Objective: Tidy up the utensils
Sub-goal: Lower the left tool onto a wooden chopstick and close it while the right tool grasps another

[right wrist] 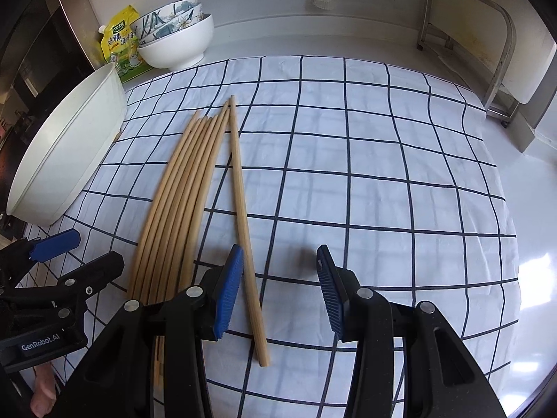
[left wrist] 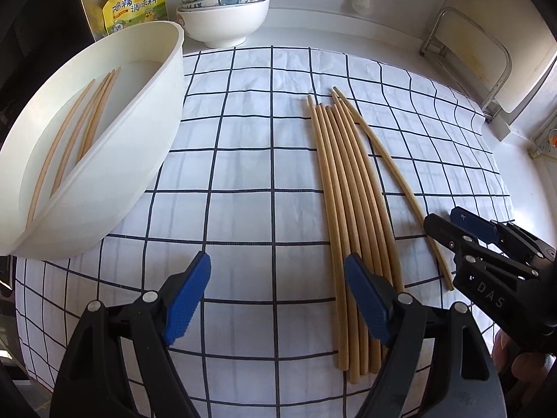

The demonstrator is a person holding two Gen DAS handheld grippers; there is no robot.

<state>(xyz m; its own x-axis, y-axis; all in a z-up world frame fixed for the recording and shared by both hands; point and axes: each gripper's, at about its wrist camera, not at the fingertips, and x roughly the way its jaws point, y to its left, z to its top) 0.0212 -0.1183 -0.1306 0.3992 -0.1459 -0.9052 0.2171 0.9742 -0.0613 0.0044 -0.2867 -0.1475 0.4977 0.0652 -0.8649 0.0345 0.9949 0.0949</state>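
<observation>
Several wooden chopsticks point(left wrist: 348, 209) lie side by side on the checked cloth point(left wrist: 261, 160), with one single chopstick point(left wrist: 400, 181) apart on their right. The bundle point(right wrist: 181, 202) and the single chopstick point(right wrist: 243, 230) also show in the right wrist view. A white oval tub point(left wrist: 115, 160) at the left holds several more chopsticks point(left wrist: 87, 129). My left gripper point(left wrist: 276, 278) is open and empty, low over the cloth, its right finger over the bundle's near ends. My right gripper point(right wrist: 278, 271) is open and empty, its jaws standing either side of the single chopstick's near part.
A stack of bowls point(left wrist: 222, 3) and a yellow seasoning pouch point(left wrist: 134, 0) stand at the back left. A metal rack point(left wrist: 470, 52) stands at the back right. The white tub point(right wrist: 66, 160) shows at the left in the right wrist view.
</observation>
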